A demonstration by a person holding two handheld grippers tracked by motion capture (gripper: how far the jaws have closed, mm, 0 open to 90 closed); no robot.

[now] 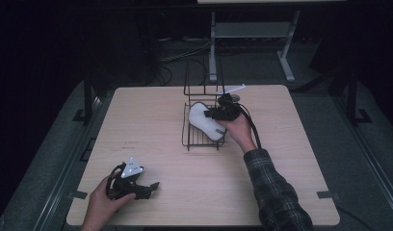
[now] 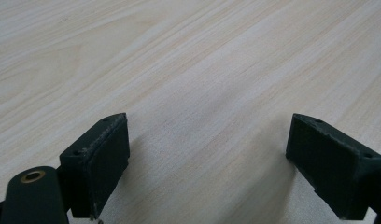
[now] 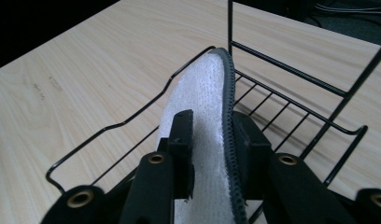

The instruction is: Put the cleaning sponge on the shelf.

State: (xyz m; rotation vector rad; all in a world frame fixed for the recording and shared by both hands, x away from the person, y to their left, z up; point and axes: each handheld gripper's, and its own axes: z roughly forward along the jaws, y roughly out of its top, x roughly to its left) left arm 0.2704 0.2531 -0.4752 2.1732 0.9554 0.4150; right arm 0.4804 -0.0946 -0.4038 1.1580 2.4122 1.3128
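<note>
We see a white slipper (image 3: 198, 116), fleecy on its inner face and edged with a grey stitched sole rim, standing on edge between the fingers (image 3: 181, 140) of the right gripper (image 3: 212, 144). One pad lies against the fleecy face and the other against the sole side; the jaws stand only narrowly apart, and we cannot tell whether the pads press firmly or merely flank the slipper. From the fingertips the slipper runs forward and away, its toe rising beyond them over the black wire rack (image 3: 291, 74). In the high view the slipper (image 1: 204, 121) lies on the rack's (image 1: 197, 139) lower shelf, just ahead of the right gripper (image 1: 222, 113), with the rack's upright frame beyond the fingertips.

We judge the work in hand to be setting the slipper on the rack. If the pads let go while the slipper balances on its edge, it may tip flat, or slide over the low wavy front rail onto the wooden table (image 1: 151, 115). A finger may also snag a shelf wire on its way out and drag the light rack.

The left gripper (image 1: 149, 186) rests well apart at the table's near edge, its fingers (image 2: 97, 158) spread wide over bare wood with nothing between them.
</note>
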